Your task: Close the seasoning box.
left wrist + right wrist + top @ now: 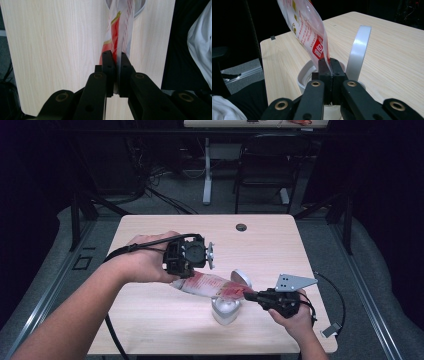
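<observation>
Where both tools clamp, pouch (212, 285) between.

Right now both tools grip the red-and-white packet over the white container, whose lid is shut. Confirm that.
Not quite: the lid stands open, as the right gripper view shows. Both the left tool and right tool do grip the packet over the white container.

the right gripper (329, 65) has its black jaws pinched on a clear plastic bag with red print (308, 27), above a white round container (305, 79) whose lid (358, 53) stands open on the pale wooden table (392, 47).
</observation>
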The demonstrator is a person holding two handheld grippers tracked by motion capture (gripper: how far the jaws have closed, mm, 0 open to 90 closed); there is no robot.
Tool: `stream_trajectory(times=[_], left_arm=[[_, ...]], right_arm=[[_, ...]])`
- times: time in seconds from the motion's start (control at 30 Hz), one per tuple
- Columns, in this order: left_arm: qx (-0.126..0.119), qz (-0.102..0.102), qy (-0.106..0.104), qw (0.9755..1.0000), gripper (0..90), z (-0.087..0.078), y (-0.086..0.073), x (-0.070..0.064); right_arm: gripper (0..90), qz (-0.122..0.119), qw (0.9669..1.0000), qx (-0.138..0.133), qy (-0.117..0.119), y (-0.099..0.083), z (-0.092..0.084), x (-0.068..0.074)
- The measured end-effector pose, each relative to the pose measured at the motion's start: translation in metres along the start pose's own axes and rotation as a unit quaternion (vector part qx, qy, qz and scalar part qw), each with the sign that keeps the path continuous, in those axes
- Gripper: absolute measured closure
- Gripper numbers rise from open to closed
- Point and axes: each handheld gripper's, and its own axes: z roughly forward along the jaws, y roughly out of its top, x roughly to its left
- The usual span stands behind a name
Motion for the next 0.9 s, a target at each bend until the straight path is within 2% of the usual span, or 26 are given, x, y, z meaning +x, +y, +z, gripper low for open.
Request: stream_trajectory(times=[0.03,0.13,0.2,0.23,0.3,0.5,0.53,0.63,0.9], left_arm=[[-0.002,0.0,0.006,1.0,87.3,0.0,0.0,-0.001],[0.001,0.001,0.001,1.0,87.3,-0.002,0.0,0.0],[-0.001,0.001,0.009,1.0,87.3,-0.003,0.0,-0.001],[0.0,0.001,0.002,1.0,87.3,-0.003,0.0,0.0],[0.003,0.002,0.008,1.0,87.3,-0.005,0.001,0.0],[0.004,0.002,0.007,1.0,87.3,-0.008,0.0,-0.001],[0.003,0.002,0.013,0.9999,87.3,-0.008,0.0,-0.002],[0.004,0.002,0.01,0.9999,87.3,-0.01,-0.001,-0.002],[0.005,0.0,0.018,0.9998,87.3,-0.014,-0.005,-0.002]], right_arm=[[90.0,0.0,1.0,-0.001,0.0,0.0,0.0,0.0],[90.0,-0.001,1.0,0.0,0.0,0.001,0.0,0.0],[90.0,-0.002,1.0,-0.002,0.0,0.001,0.0,0.0],[90.0,-0.001,1.0,-0.003,0.001,0.001,0.0,0.001],[90.0,-0.002,1.0,-0.003,0.0,0.001,0.0,0.001],[90.0,-0.003,1.0,-0.007,-0.002,0.003,0.001,0.003],[90.0,-0.006,1.0,-0.005,-0.001,0.003,0.001,0.003],[90.0,-0.004,0.9999,-0.008,-0.004,0.004,0.002,0.004],[90.0,-0.006,0.9999,-0.011,0.007,0.006,0.006,0.007]])
